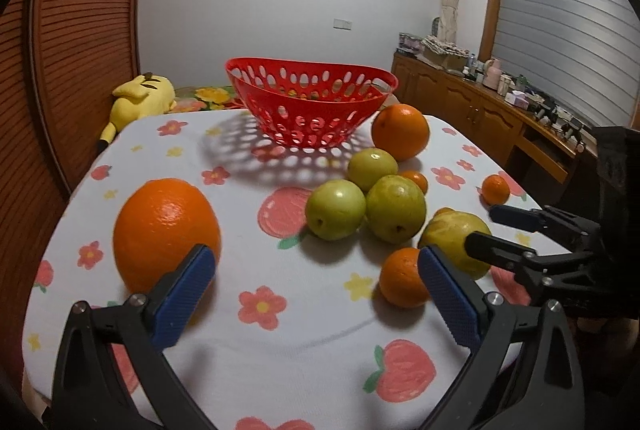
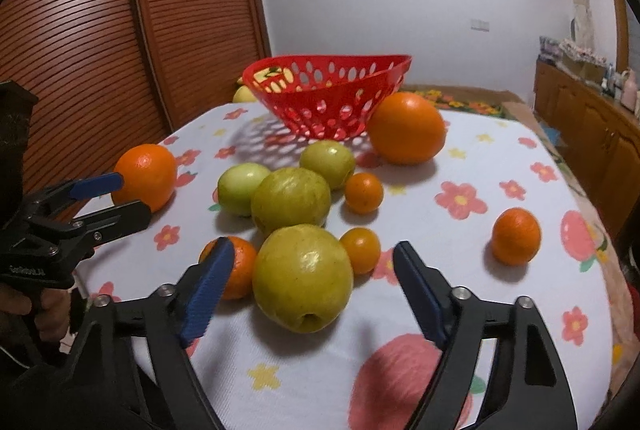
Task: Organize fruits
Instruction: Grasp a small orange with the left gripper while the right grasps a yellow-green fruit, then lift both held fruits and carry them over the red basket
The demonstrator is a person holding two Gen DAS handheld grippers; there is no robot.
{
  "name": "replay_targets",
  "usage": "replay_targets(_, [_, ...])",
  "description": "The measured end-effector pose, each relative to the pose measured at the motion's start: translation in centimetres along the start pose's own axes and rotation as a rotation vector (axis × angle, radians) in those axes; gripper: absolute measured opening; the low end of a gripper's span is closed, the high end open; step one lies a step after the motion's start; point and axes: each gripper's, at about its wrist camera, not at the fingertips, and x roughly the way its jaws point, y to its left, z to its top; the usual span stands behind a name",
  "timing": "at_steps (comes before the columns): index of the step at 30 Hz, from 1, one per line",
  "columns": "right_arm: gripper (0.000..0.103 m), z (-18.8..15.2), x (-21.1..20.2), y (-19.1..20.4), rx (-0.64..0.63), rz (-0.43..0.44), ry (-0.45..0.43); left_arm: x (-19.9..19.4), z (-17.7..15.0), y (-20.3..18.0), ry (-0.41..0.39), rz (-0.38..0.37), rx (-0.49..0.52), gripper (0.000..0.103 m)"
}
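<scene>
Fruit loose on cloth, red basket at the far side; both claws empty.

Big orange, nearest the left gripper: likely heaviest, firm, waxy peel, may roll; take across its widest girth. That claw stands wide, orange just outside its left pad. Yellow-green apple lies between the right gripper pads, untouched; jaws part-open. Hard, smooth, probably slippery; grip at mid-height, clear of the stem dimple. Small mandarins: light, softer; squeeze gently.
</scene>
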Motion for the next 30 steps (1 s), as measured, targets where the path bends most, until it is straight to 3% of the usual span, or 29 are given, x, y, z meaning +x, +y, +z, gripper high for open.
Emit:
replay_targets(14, [0.075,-0.6,2.5,-0.1,0.001,0.049,0.106,1.6,-0.3,0.0,0.064,-0.038,0.001,0.095])
replay_targets(16, [0.074,-0.6,2.5,-0.3,0.009,0.057,0.107,1.9,-0.3,-0.1,0.072,-0.044,0.003,0.095])
replay_targets(18, [0.063,-0.4,2.6,-0.5,0.015,0.075,0.108,2.1,-0.4,-0.3,0.082,-0.062,0.007,0.095])
replay_targets(30, [0.062,0.3,1.3,-1.3,0.007,0.059,0.074,3.7,0.0,-2.6,0.163,-0.166,0.063,0.084])
